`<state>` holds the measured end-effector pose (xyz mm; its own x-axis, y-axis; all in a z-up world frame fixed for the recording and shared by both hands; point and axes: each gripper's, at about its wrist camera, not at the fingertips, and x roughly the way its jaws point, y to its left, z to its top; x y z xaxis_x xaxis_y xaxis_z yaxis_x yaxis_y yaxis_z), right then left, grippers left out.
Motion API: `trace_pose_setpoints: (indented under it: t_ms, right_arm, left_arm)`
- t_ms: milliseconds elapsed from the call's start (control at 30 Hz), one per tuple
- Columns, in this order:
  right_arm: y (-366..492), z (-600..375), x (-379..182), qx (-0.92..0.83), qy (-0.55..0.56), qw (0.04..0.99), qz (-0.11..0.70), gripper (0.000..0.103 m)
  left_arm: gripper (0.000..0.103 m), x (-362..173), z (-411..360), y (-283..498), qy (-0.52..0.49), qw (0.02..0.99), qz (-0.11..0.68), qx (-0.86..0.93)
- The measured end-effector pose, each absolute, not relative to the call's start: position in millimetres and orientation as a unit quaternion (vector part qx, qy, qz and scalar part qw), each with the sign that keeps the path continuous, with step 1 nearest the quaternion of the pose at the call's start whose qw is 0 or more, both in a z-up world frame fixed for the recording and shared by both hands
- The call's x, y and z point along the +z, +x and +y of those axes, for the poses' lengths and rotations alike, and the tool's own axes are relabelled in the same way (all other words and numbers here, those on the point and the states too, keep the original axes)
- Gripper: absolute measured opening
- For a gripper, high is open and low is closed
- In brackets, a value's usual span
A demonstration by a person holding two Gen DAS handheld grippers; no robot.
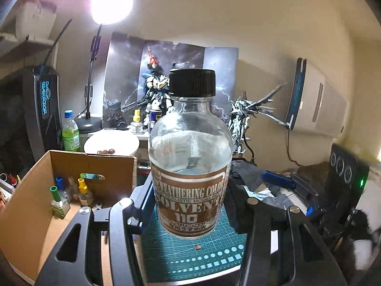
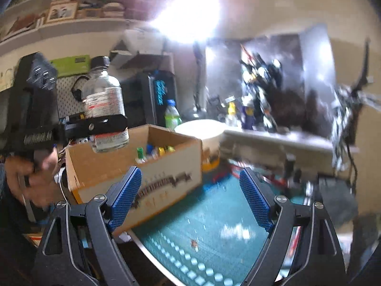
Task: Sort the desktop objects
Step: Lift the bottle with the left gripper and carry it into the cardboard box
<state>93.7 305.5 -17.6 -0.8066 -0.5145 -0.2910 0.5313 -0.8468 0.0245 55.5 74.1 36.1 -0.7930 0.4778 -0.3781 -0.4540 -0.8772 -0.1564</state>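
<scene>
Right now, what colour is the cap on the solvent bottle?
Black, ribbed cap on the clear solvent bottle; clearest in the left wrist view.

Readable lettering on the solvent bottle and the dark tower

The solvent bottle (image 1: 190,152) carries a brown label reading "WEATHERING COLOR", then "REALISTIC MODELING", "SOLVENT" and "110", with two lines of Japanese script beneath that are too curved to read off fully (the label's left end wraps out of sight). In the right wrist view its back label (image 2: 104,104) shows red and black print, too blurred to read. The dark tower (image 1: 44,102) bears glowing blue vertical lettering, probably ending in "WARRIOR". The cardboard box (image 2: 152,178) has dark print, smeared beyond reading.
</scene>
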Motion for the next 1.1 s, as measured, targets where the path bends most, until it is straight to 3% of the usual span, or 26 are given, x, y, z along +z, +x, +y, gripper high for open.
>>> trace_pose_setpoints:
  t_ms: [200,333,533,1100]
  right_arm:
    - [89.8,282.0,-16.3,-0.944,0.132,0.301,0.033,0.084]
    - [74.1,270.5,-26.4,-0.939,0.152,0.306,0.031,0.084]
    - [52.8,257.1,-25.7,-0.933,0.165,0.319,0.015,0.084]
    - [4.2,230.8,-24.7,-0.929,0.223,0.290,0.053,0.084]
  left_arm:
    - [0.050,51.3,24.1,-16.6,-0.241,0.173,0.041,0.954]
    - [0.050,30.8,17.1,-74.2,-0.286,0.156,0.087,0.942]
    - [0.050,-46.3,14.9,-161.9,-0.434,0.168,0.033,0.885]
    - [0.050,-151.4,46.7,-205.2,-0.498,0.193,0.062,0.843]
